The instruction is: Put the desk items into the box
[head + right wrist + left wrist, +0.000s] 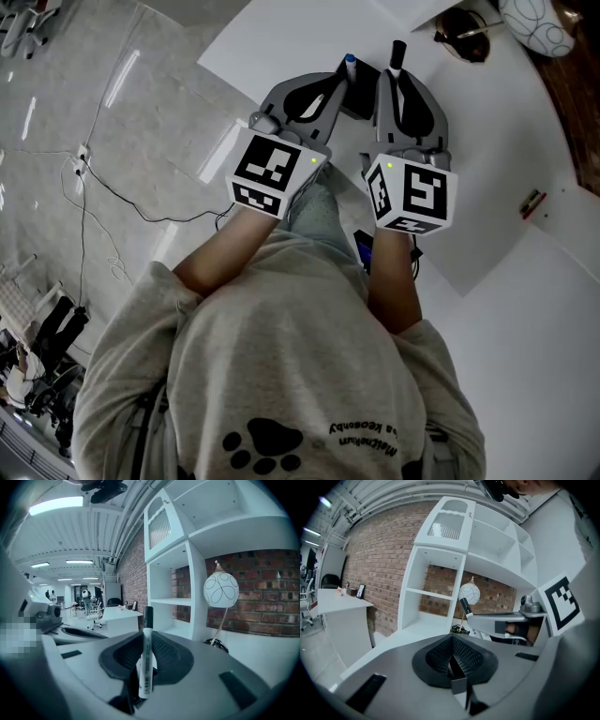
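At the far left of the head view there is only floor and a trailing cable (94,183), and nothing of the task lies there. Next comes the left gripper (343,82), held out over the white desk (506,122). Its own view shows the jaws drawn close on a small grey block, which from above seems to be the blue-topped piece (350,64) at its tip; what kind of item it is I cannot tell. Just beside it is the right gripper (401,86), whose jaws are clamped on a white marker (146,658) with a black cap. The marker stands upright between the pads, its cap poking above them. Both tools therefore look loaded, side by side and clear of the desk top. No box can be made out in any view, so I judge that these two items are picked up but not yet delivered. Further right a small red-and-dark thing (532,202) lies alone on the desk, well apart from the grippers, and it looks like one more item left to collect. At the far edge a globe lamp (536,21) stands on the desk, probably a fixture and not cargo. The task reads as under way: two items are in hand, at least one waits, and how many already sit in the box cannot be judged.
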